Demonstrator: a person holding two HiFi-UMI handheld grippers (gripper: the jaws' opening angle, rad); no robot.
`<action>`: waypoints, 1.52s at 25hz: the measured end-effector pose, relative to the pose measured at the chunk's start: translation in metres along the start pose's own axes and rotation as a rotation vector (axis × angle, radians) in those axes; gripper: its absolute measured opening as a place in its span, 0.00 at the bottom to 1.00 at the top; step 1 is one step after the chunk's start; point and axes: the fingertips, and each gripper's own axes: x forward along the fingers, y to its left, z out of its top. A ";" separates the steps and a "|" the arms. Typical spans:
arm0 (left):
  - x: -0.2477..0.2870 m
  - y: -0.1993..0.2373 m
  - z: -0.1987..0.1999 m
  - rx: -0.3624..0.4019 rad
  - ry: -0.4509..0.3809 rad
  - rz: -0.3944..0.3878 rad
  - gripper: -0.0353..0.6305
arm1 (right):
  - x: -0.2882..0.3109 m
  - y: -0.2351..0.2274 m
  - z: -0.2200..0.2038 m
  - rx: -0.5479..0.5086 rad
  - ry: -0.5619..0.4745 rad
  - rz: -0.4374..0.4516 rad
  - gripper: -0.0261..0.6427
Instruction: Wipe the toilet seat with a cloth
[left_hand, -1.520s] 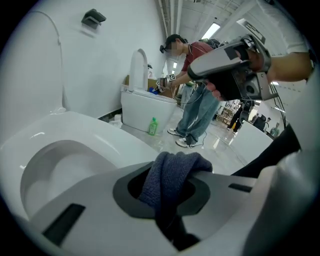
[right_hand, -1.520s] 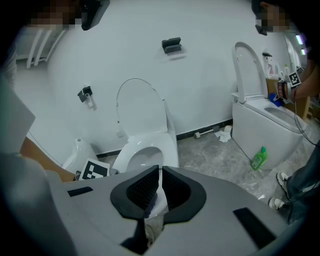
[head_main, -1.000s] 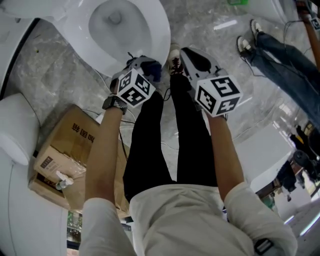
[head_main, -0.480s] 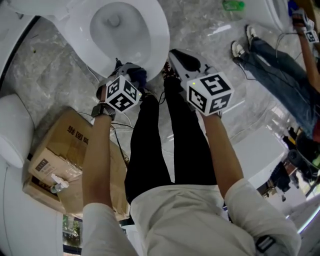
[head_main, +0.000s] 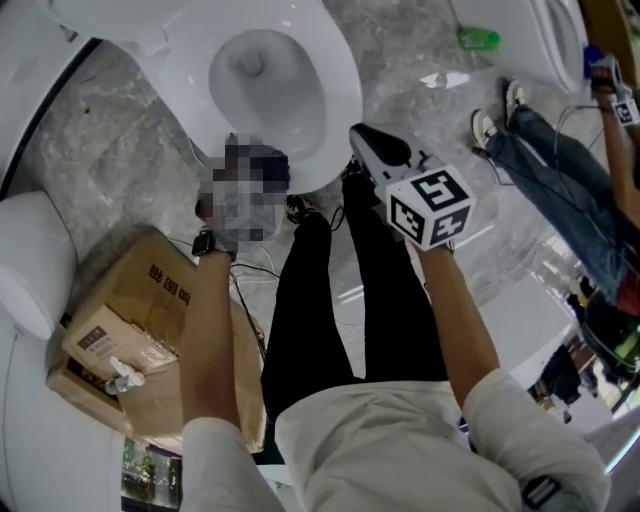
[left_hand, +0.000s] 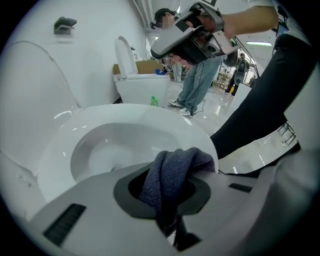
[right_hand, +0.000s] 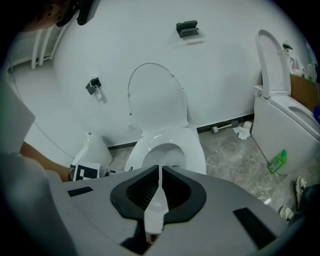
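In the head view the white toilet seat rings the open bowl at the top centre, its lid raised against the wall. A dark blue cloth is bunched between the jaws of my left gripper, which is shut on it. It hangs just over the seat's near rim. In the head view that gripper is mostly under a mosaic patch at the bowl's front left. My right gripper hovers off the bowl's front right edge. Its jaws are shut with nothing between them.
A cardboard box lies on the marble floor at the left, beside another white toilet. A third toilet and a green bottle are at the right. A person in jeans stands there. Cables run by my feet.
The head view has swung, so the bowl now sits lower and further right. My left gripper with the cloth stays at the bowl's front rim. The right gripper has barely moved.
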 end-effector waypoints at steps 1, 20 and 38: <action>-0.001 0.006 -0.002 -0.001 -0.002 0.022 0.10 | 0.002 0.001 0.003 -0.001 0.000 0.004 0.10; -0.013 0.122 -0.035 0.018 0.103 0.236 0.10 | 0.043 0.010 0.034 -0.042 0.037 0.053 0.10; -0.005 0.220 -0.024 0.101 0.137 0.266 0.10 | 0.067 -0.025 0.070 -0.042 0.061 0.071 0.10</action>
